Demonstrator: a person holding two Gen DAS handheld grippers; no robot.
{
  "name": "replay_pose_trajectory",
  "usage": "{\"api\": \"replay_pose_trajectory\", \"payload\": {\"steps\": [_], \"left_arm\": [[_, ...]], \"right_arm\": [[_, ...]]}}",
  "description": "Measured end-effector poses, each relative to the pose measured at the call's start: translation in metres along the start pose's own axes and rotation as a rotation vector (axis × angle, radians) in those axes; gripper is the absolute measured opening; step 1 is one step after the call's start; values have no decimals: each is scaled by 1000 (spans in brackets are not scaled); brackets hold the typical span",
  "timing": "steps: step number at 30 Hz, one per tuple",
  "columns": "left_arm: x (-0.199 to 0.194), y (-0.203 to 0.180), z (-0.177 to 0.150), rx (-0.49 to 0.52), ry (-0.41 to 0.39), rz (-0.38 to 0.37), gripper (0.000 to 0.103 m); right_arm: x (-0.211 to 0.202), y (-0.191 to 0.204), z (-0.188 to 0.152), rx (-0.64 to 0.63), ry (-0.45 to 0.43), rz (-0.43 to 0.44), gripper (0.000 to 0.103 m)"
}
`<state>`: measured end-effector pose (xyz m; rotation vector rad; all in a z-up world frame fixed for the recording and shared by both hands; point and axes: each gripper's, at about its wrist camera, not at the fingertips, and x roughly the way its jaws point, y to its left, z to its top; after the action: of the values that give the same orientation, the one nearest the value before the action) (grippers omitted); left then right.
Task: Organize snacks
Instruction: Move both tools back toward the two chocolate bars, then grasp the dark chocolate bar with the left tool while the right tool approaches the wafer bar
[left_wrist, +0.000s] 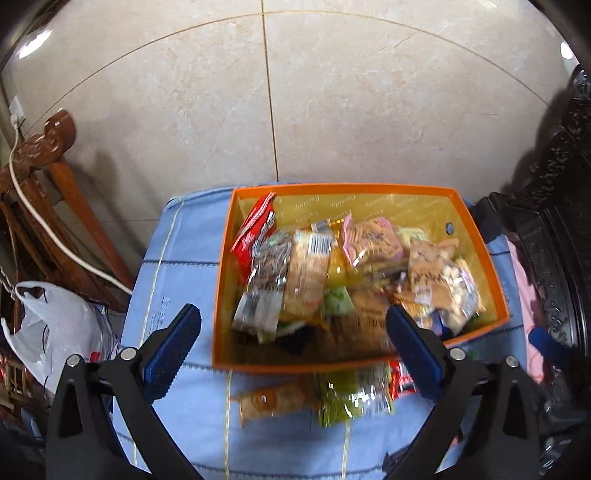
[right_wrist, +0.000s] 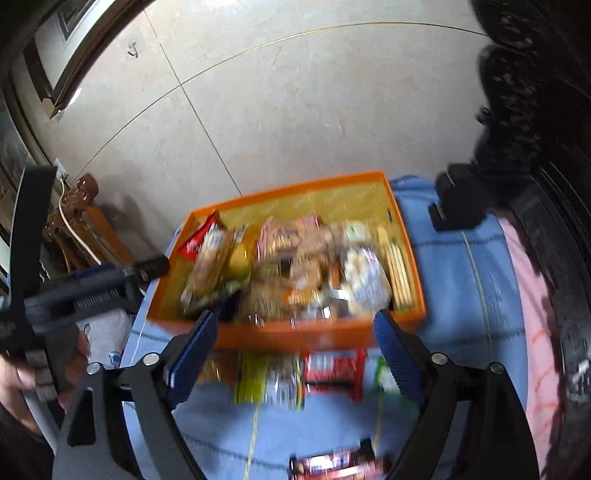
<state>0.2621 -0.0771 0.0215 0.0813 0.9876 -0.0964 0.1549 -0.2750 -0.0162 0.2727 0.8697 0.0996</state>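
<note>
The left tool (left_wrist: 293, 338) has its blue-padded fingers spread wide with nothing gripped, hovering over the near wall of the open orange cardboard box (left_wrist: 369, 192). The right tool (right_wrist: 293, 341) is likewise spread and empty-handed above that box's front edge. Inside the box lies a jumbled heap of plastic-wrapped snack packets (left_wrist: 332, 269). A few loose packets (right_wrist: 295, 373), red, yellow and green, rest just before it on the light blue cloth-covered tabletop (left_wrist: 184, 243). Beige floor tiles (left_wrist: 332, 92) lie beyond.
</note>
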Motion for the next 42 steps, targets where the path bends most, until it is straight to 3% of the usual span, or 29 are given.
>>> {"api": "replay_pose_trajectory", "payload": {"steps": [5,14,21,26,31,35,42], "left_arm": [[-25,2,-30,7,-5,-6,98],[-32,0,-101,40,76,3,98],[-11,28,-172,-4,215,19,98],[2,50,-206,-25,294,42,98],[6,62,-217,-38,320,49,98],[9,66,-218,-46,333,45,98],[19,63,-216,-45,346,43,98]], "right_arm": [[-18,-12,-49,6,58,-49,93],[-32,-38,-119,72,175,-66,93],[-27,-48,-145,121,234,-62,93],[-12,-44,-159,105,295,-92,95],[11,-34,-171,37,355,-110,95],[31,-34,-177,94,412,-54,95],[54,-25,-178,65,444,-71,95]]}}
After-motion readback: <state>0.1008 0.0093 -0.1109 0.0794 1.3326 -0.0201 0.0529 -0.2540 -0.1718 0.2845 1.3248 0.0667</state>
